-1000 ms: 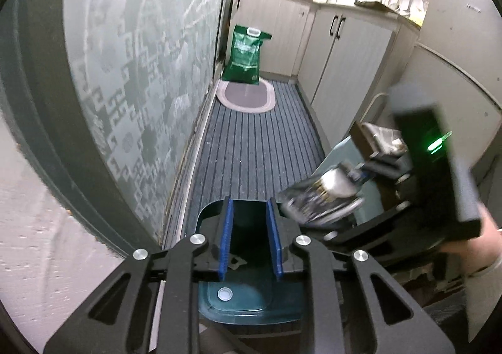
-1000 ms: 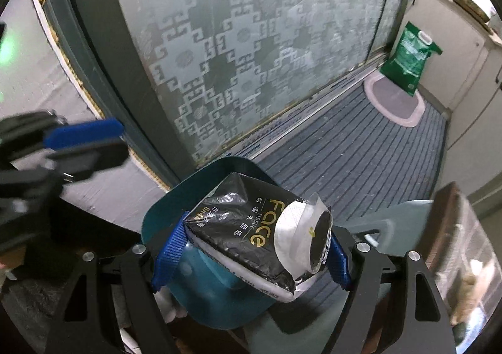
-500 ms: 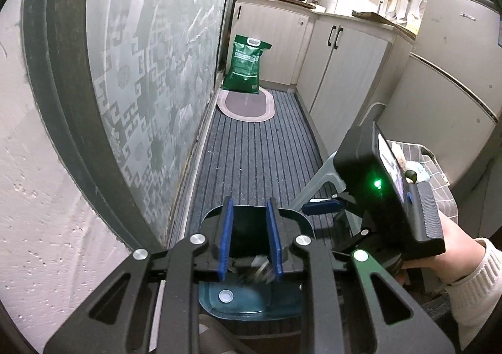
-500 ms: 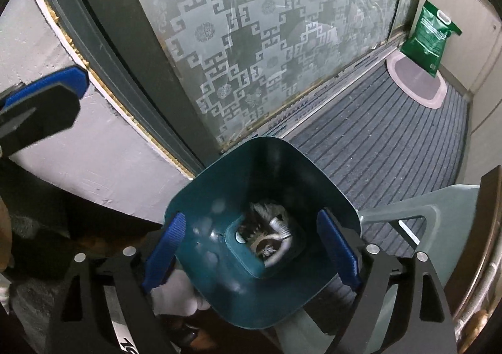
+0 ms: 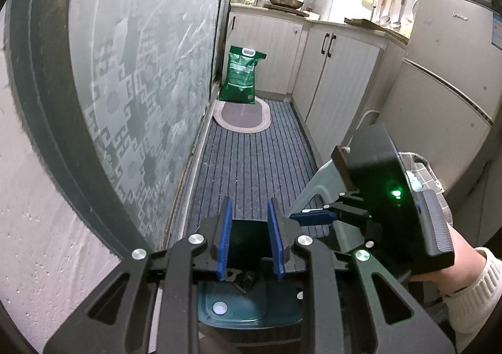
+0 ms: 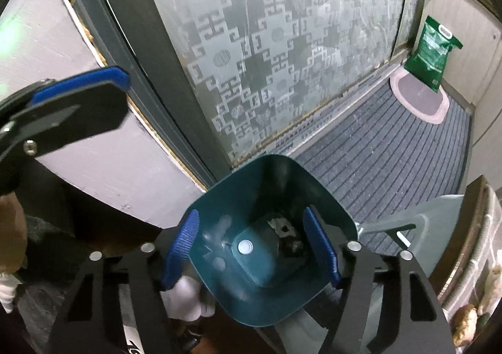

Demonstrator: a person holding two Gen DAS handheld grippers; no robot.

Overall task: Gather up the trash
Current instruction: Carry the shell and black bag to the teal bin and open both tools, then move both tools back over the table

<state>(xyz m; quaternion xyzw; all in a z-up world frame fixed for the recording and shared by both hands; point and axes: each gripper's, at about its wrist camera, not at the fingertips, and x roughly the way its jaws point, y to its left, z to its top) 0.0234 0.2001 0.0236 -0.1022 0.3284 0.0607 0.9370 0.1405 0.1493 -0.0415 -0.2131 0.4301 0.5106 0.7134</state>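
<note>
A teal waste bin (image 6: 313, 184) stands on the floor under both grippers. A crumpled black tissue pack (image 6: 287, 235) lies at its bottom, and in the left wrist view it is a dark scrap (image 5: 241, 277) inside the bin (image 5: 238, 307). My right gripper (image 6: 251, 214) hovers over the bin's mouth. Its jaws are closing and nothing is between them. One of its blue fingers (image 5: 310, 216) shows from the side. My left gripper (image 5: 250, 206) hangs above the bin's near side with a narrow gap and nothing in it. From the right wrist it appears at upper left (image 6: 94, 87), apart from the bin.
A frosted patterned glass door (image 6: 282, 56) runs along the left. A grey plastic stool (image 5: 317, 194) stands right of the bin. Beyond the striped floor mat lie an oval rug (image 5: 241, 115) and a green bag (image 5: 241, 75). Cabinets (image 5: 339, 78) and a fridge (image 5: 439, 87) line the right.
My right gripper let go of the black tissue pack, which dropped to the bottom of the bin. Both grippers have lifted a little above the bin.
</note>
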